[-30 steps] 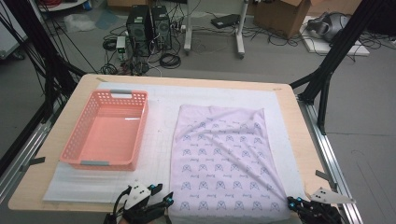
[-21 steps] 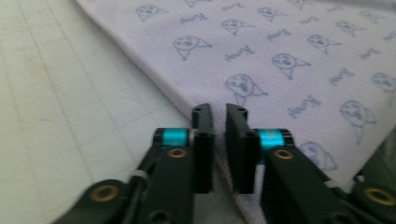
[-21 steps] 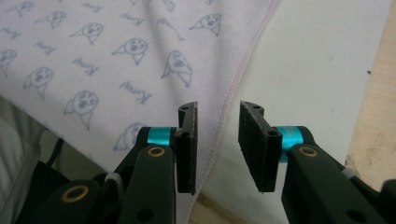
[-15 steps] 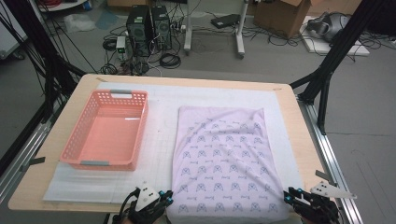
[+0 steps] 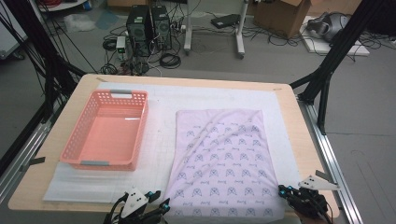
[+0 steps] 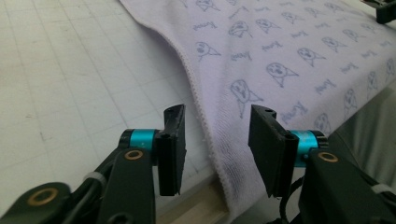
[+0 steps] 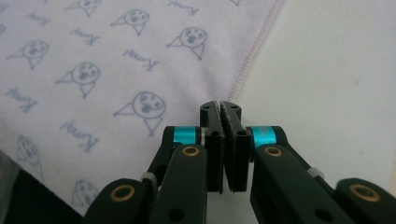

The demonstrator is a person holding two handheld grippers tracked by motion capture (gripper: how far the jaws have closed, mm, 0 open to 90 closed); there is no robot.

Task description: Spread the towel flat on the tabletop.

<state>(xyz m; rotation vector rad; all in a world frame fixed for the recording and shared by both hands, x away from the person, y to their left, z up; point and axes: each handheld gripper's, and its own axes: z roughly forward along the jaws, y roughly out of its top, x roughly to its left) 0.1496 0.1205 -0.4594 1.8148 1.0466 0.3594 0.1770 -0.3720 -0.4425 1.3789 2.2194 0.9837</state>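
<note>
Down at the near edge of the worktop [image 5: 56, 154], both tools sit at the bottom corners of the printed cloth [image 5: 224, 163]. The left hand-held gripper [image 6: 216, 140] has just been spreading its jaws, and they now stand apart, straddling the cloth's stitched left hem where it runs over the worktop's lip; the pads are not pressing on the fabric. The right hand-held gripper [image 7: 220, 114] has just been closing and its jaws are together, tips at the cloth's right hem; whether a sliver of hem is pinched between them I cannot tell.

Moving up the worktop, the cloth lies flat on the white mat [image 5: 163, 107], its long axis running straight away from the person, with a soft crease crossing it diagonally. So the fabric stretches forward from both grippers. The left one looks better placed to bite, I'd say.

Farther left stands the pink basket [image 5: 74, 149], well apart from the cloth.
</note>
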